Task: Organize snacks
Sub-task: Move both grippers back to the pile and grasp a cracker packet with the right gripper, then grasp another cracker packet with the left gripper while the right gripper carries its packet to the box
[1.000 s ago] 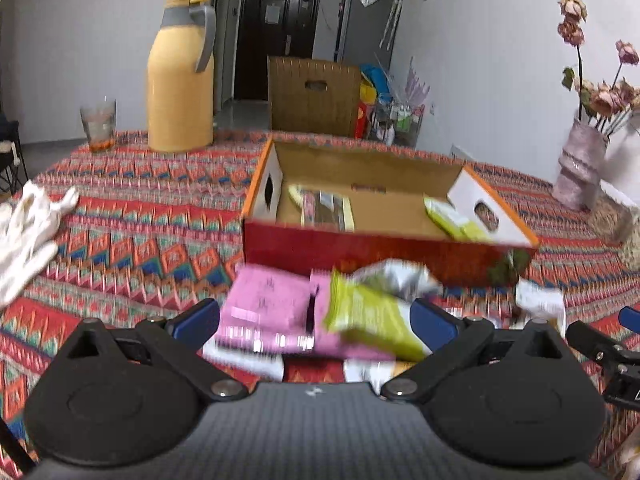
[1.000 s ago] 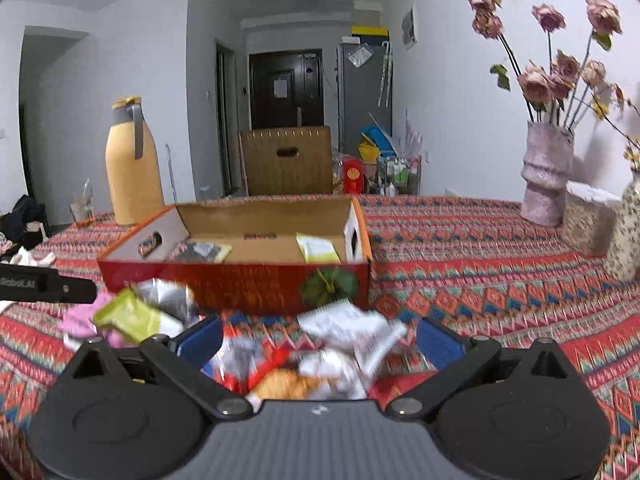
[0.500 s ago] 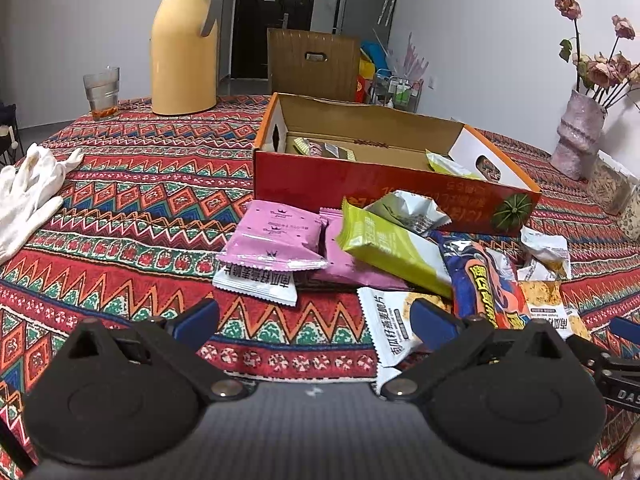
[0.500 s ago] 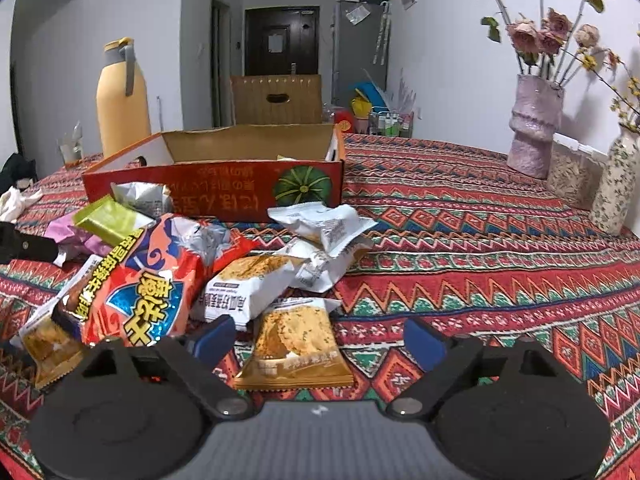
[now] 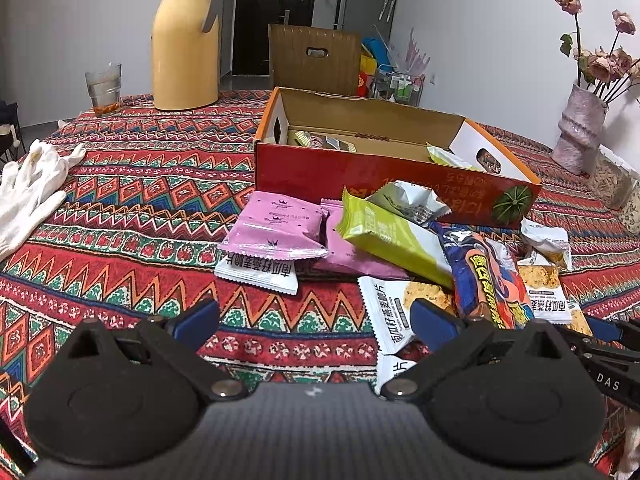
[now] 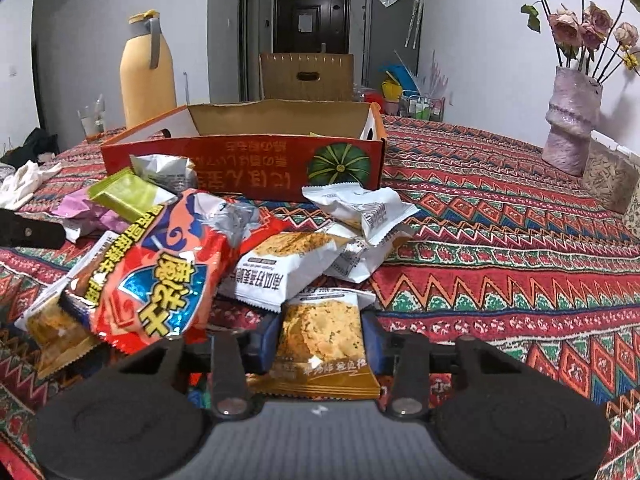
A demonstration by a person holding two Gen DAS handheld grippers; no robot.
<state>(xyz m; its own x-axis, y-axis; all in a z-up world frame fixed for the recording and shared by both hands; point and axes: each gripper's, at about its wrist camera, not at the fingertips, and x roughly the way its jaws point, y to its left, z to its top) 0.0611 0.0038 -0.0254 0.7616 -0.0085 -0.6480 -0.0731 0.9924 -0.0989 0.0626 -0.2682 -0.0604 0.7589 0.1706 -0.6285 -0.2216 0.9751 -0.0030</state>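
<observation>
Right gripper (image 6: 322,346) clamped on the orange cracker packet (image 6: 320,344), blue pads pressed to both its sides, low over the desk (image 6: 500,264) near its front edge. Left gripper (image 5: 316,314) spread wide, holding nothing, hovering above bare patterned cloth just short of the snack pile.

Ahead of the right gripper: a heap of white packets (image 6: 320,248), with the big red chip bag (image 6: 160,280) to the left, overlapping others. Beyond, touching the heap, the red cardboard box (image 6: 244,164) standing open-topped near the desk's middle. Wide open cloth off toward the right edge, up to the pink vase (image 6: 572,124).

From the left wrist: pink packets (image 5: 276,232) and a green one (image 5: 384,236) stacked against the box front; a few packets already inside the box, mostly hidden by its wall. White glove (image 5: 28,192) at the left edge, yellow jug (image 5: 184,40) and glass (image 5: 103,88) at the far edge. Packets' lower halves cut off behind both gripper bodies.
</observation>
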